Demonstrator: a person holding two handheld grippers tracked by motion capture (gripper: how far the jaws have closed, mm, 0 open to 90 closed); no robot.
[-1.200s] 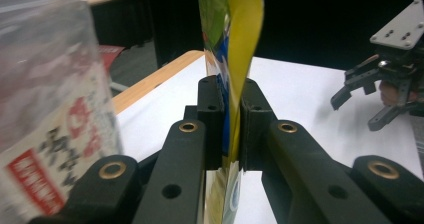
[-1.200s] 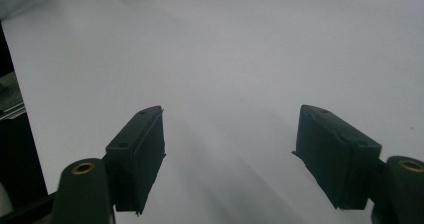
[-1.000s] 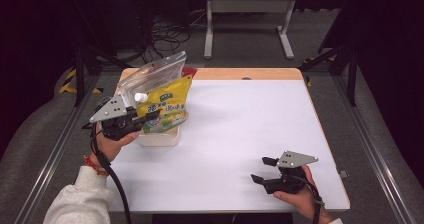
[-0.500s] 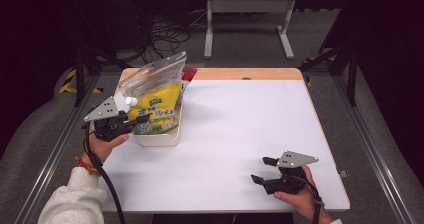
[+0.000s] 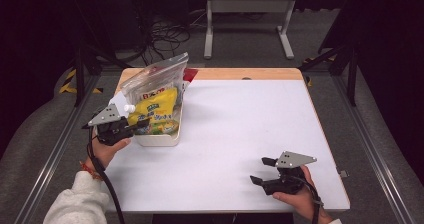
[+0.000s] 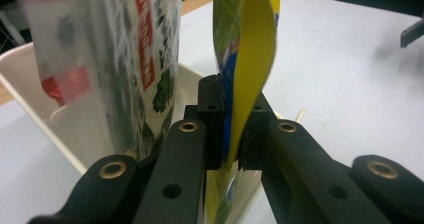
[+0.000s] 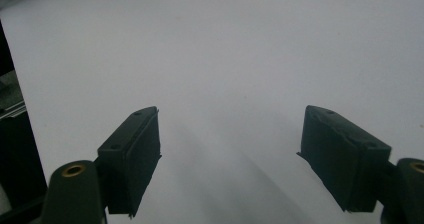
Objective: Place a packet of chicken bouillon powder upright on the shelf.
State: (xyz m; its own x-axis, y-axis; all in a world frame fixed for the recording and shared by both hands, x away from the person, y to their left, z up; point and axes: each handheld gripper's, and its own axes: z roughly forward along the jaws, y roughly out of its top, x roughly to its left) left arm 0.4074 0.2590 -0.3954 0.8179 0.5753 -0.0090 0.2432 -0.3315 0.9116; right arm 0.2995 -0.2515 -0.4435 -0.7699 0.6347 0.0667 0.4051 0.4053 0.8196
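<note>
High view: your left gripper (image 5: 134, 128) clamps a yellow snack pouch (image 5: 152, 111) over the white bin (image 5: 159, 139) at the worktop's (image 5: 240, 124) left edge, a clear bag (image 5: 150, 81) standing behind. Your right gripper (image 5: 264, 172) rests released near the front right.
Left gripper view: jaws pinch the pouch's (image 6: 247, 69) edge; the clear bag (image 6: 125, 59) stands just left, inside the bin (image 6: 35, 114).
Right gripper view: jaws wide apart over bare worktop (image 7: 225, 49).

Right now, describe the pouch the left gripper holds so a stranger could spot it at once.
On the white table, find the white bin at its left edge. Two packs stand in it. The yellow pouch is nearer the left gripper, bright yellow with green print, unlike the clear bag behind.
</note>
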